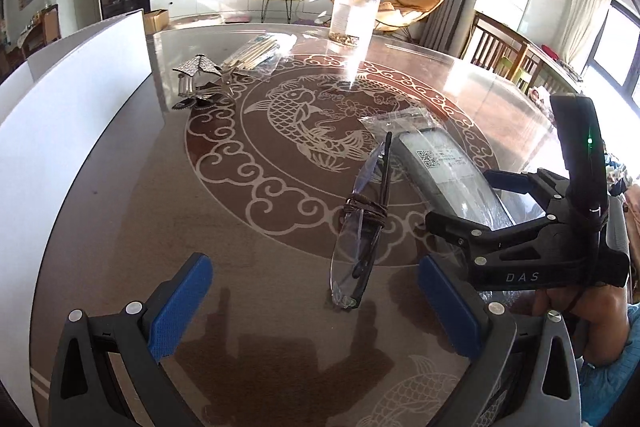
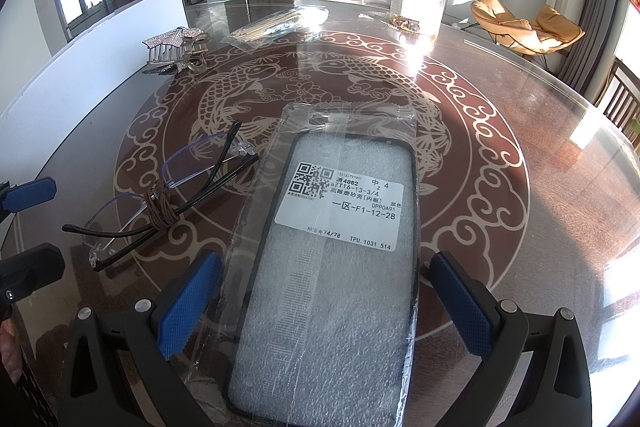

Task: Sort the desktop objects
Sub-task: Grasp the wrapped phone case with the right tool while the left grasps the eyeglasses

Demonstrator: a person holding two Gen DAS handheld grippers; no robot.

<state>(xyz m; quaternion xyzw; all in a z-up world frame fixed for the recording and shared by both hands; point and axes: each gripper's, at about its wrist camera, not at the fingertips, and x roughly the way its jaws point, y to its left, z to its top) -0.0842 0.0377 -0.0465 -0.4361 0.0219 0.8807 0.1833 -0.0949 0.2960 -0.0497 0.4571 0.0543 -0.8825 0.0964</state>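
Right gripper (image 2: 320,307), jaws wide, straddles the clear-bagged black phone case (image 2: 332,267); slick film could slip. Left gripper (image 1: 316,311), jaws wide, nears the cord-tied rimless glasses (image 1: 360,227) — a lens might scrape the glass counter (image 1: 160,187).

Left claw (image 1: 316,311) wide open, blue pads (image 1: 180,307) spread apart, angled down over near edge of desk (image 1: 120,227). Right claw (image 2: 324,307) also wide open, pads (image 2: 188,303) well apart, nothing gripped. Hand (image 1: 592,315) behind right claw body, at desk's right edge.

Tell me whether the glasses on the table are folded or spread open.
Folded. The glasses lie flat on the table, temples crossed over the lenses and bound at the middle by a brown cord.
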